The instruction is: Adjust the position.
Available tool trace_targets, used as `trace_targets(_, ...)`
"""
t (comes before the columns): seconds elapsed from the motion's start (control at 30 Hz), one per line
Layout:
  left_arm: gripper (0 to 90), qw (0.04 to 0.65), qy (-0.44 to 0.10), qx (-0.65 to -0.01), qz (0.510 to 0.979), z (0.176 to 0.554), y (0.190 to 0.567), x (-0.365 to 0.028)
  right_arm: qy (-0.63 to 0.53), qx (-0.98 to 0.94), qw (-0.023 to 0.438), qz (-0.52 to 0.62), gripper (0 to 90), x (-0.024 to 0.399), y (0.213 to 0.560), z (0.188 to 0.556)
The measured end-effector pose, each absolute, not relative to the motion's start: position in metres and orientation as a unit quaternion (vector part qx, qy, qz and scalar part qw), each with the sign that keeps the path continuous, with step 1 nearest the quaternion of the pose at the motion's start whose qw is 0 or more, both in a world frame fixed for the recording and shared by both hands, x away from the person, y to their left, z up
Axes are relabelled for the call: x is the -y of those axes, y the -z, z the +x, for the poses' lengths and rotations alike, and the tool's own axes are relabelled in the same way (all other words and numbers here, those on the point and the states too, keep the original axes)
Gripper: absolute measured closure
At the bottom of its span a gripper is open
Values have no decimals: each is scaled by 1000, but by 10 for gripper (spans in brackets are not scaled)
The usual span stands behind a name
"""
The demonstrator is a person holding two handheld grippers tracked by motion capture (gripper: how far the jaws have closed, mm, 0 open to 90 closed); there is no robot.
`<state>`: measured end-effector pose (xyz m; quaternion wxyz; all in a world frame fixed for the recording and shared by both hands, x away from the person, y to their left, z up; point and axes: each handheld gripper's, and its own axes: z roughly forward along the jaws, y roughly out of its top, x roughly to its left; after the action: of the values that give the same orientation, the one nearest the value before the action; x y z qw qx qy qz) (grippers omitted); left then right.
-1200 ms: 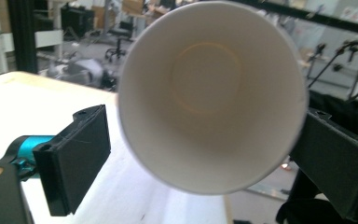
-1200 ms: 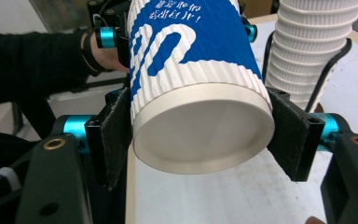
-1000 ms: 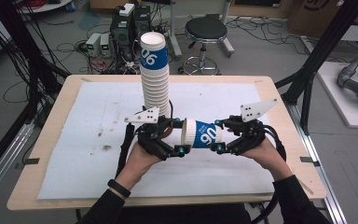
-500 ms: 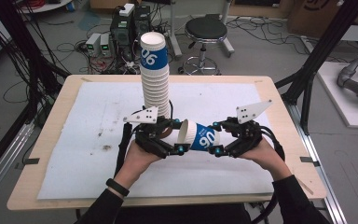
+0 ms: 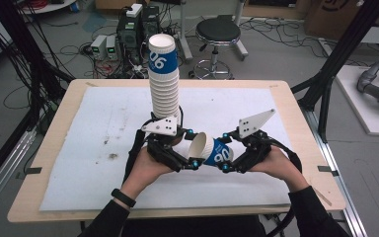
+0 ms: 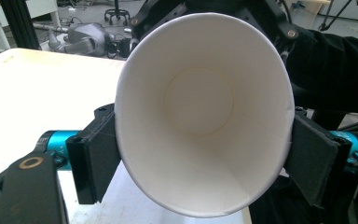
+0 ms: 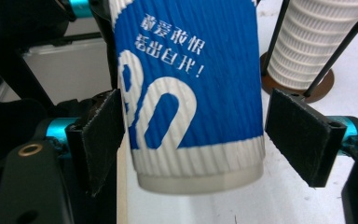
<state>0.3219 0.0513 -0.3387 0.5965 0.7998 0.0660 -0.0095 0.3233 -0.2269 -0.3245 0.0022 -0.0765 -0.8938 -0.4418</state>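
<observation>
White foam board (image 5: 103,143) covered my table, and just in front of the tall cup stack (image 5: 164,81) the left gripper (image 5: 190,148) had just closed and now pinched the blue paper cup (image 5: 212,150) by its rim. My right gripper (image 5: 227,154) had just opened, its jaws loose around the base, probably a handover so I could restack it.

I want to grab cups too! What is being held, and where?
The left hand-held gripper squeezes the blue-and-white ribbed paper cup at its open rim.

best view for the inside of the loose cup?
Left gripper view: the paper cup faces the camera mouth-on, its bare white floor visible. Right gripper view shows its blue ribbed outside and base; high view shows it sideways between both grippers.
</observation>
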Motion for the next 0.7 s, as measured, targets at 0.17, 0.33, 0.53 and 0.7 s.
trace_targets(0.17,197,599,13,-67,798,322,338,-53,438,897,14,-63,282,224,326,324)
trace_targets(0.33,168,609,12,-70,790,321,337,-52,449,891,19,-63,284,226,326,324)
trace_targets(0.53,69,642,16,-82,762,322,337,-56,467,882,25,-61,284,231,324,325)
trace_targets(0.7,66,675,28,-95,731,324,340,-63,498,864,25,-69,285,239,320,326)
